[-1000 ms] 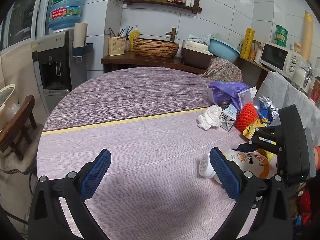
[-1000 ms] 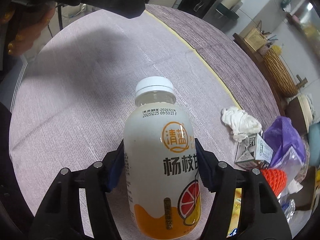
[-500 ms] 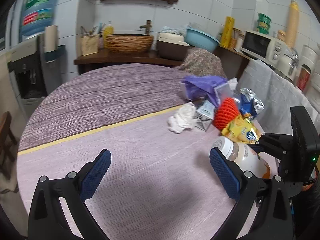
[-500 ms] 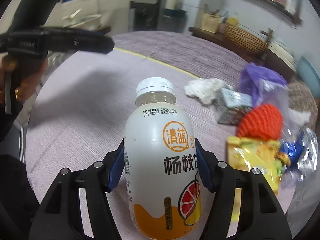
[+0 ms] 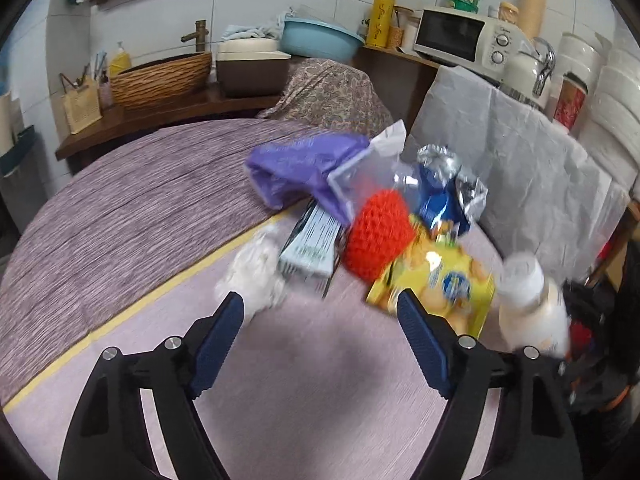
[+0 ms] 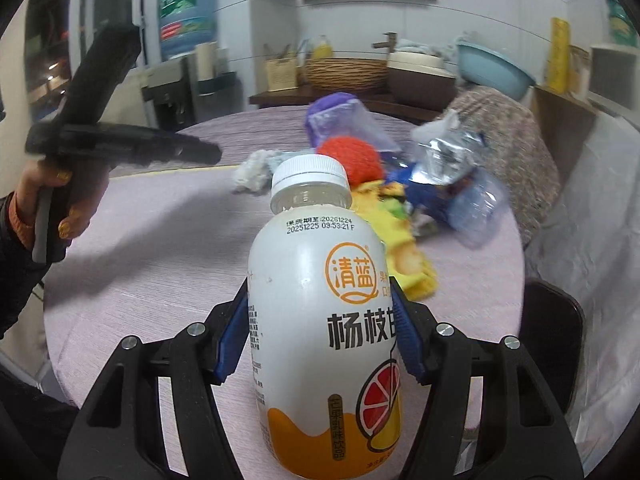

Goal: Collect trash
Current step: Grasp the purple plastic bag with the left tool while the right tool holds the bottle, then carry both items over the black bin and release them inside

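Motion-blurred white tissue (image 5: 256,276); bottle (image 6: 324,320) base cut off.

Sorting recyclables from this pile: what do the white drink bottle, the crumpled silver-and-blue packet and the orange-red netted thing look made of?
White drink bottle: opaque glossy plastic, ribbed screw cap. Crumpled silver-and-blue packet: probably metallised foil film, with mirror-bright creases. Orange-red netted thing: likely soft foam mesh, matte with an open-cell pattern.

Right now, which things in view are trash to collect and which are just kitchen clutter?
Trash:
- white plastic drink bottle, gripped by the right hand-held gripper
- yellow snack packet
- red foam fruit net
- crumpled white tissue
- purple plastic bag
- small pale carton

Clutter:
- white microwave oven
- woven wicker basket
- light-blue plastic basin
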`<state>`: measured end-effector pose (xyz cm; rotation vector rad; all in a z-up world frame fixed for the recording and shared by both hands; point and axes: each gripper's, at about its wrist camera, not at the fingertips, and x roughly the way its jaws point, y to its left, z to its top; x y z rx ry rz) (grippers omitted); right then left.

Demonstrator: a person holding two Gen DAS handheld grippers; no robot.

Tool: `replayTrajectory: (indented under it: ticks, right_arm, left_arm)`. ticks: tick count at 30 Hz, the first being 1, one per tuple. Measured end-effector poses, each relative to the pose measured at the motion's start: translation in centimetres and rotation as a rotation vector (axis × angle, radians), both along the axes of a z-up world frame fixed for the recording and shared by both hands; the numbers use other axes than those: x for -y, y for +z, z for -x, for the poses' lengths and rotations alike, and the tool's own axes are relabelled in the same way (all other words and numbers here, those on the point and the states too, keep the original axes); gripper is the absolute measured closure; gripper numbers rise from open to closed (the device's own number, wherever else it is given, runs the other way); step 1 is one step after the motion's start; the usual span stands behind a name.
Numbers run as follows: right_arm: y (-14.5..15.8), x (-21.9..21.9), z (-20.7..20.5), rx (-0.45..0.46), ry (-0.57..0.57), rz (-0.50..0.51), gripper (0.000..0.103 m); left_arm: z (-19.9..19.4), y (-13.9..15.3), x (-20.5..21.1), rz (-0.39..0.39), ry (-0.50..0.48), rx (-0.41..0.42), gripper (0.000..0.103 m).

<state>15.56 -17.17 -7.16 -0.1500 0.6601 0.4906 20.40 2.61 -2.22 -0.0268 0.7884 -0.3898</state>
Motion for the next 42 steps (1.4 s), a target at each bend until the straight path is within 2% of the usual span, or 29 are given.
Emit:
replayTrajectory:
  ticks: [4,5,9,12,18,21,23,27,28,29,37,42]
  right_arm:
    - [-0.5,1.1,0.0,-0.001,-0.043,-0.024,0.039]
    - [-0.8,1.4,0.1,-0.001,-0.05,-0.026,0.039]
    - [-1.5,2.0,0.3,-0.009,-0.07,-0.036,0.039]
    - [-1.8,2.3,0.3,-0.009,-0.074,-0.036,0.039]
    - [-2.3,2.1,0.8,0.005,-0.069,-0.039,0.039]
    - [-2.3,2.0,1.1,0.017,-0.069,-0.035,0.039]
    - [-2.5,2.1,1.2,0.016,-0.07,-0.034,0.039]
    - [-2.7,2.3,1.2,0.014,-0.076,-0.044,0.039]
    - [-2.7,2.3,1.2,0.013,-0.077,-0.045,0.039]
    - [-2.7,2.3,1.2,0.013,-0.078,-0.047,0.04]
    - [-2.6,2.3,1.2,0.027,-0.08,-0.087,0.04]
    - [-2.3,1.5,1.4,0.046,-0.057,-0.087,0.041]
  left_arm:
    - [-4.2,1.3,1.0,0.16,-0.006,-0.064,0.025]
    - [-5.1,1.4,1.2,0.178,0.002,-0.082,0.025]
    - [-9.0,1.8,2.2,0.212,0.075,-0.154,0.025]
    - [-11.5,1.8,1.8,0.278,0.12,-0.224,0.024]
    - [-14.9,-0.2,1.5,0.271,0.199,-0.348,0.025]
    - [-15.5,-1.1,0.8,0.308,0.219,-0.377,0.038]
    - [-15.4,-1.4,0.6,0.313,0.218,-0.381,0.055]
    - [-15.3,-1.8,-0.3,0.323,0.23,-0.372,0.075]
    - [-15.1,-1.9,-0.5,0.325,0.231,-0.367,0.09]
    - [-15.0,-1.8,-0.7,0.328,0.228,-0.362,0.095]
    - [-13.2,0.5,-2.3,0.337,0.226,-0.243,0.097]
    - [-12.1,1.9,-2.7,0.302,0.224,-0.18,0.098]
